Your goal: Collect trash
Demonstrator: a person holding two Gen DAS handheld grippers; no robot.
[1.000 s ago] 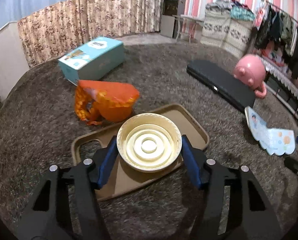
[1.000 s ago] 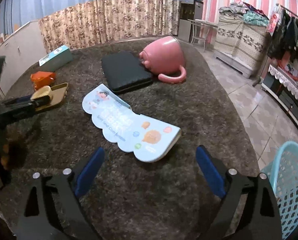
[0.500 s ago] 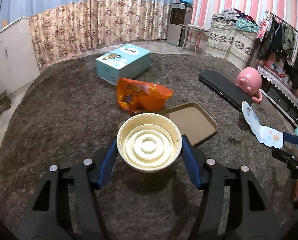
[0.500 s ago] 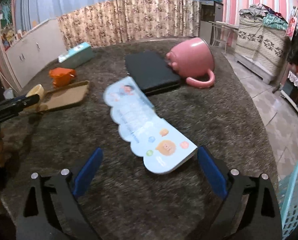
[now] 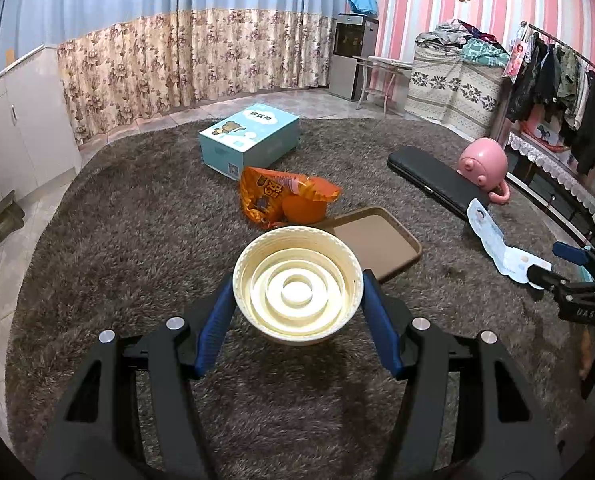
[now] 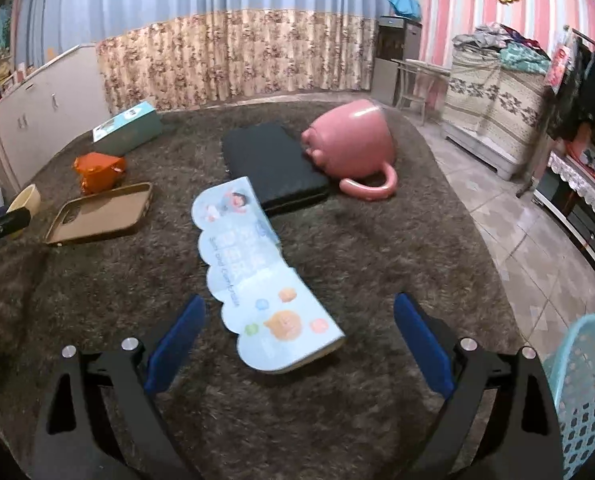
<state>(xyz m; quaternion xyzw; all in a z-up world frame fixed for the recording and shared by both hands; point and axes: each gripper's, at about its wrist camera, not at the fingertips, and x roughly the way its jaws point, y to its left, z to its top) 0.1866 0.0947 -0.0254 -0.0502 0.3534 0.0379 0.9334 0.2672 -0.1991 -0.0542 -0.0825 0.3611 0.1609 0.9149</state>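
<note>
Left gripper: pinching cream paper bowl by opposite rim edges, centre frame above carpet | Bowl: likely light, thin-walled, crushable; rim grip suits | Right gripper: spread wide, empty, over booklet, lower centre | Basket: lower right.

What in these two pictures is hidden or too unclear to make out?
- Blue basket: right wrist view, cut off by the picture's edge; contents unseen.
- Cream bowl: left wrist view, only its ringed underside faces the camera; inside hidden.
- Orange snack bag: crumpled, print unreadable in both views.
- Right gripper: left wrist view, partly cut off at the edge.
- Booklet: small text blurred.
</note>
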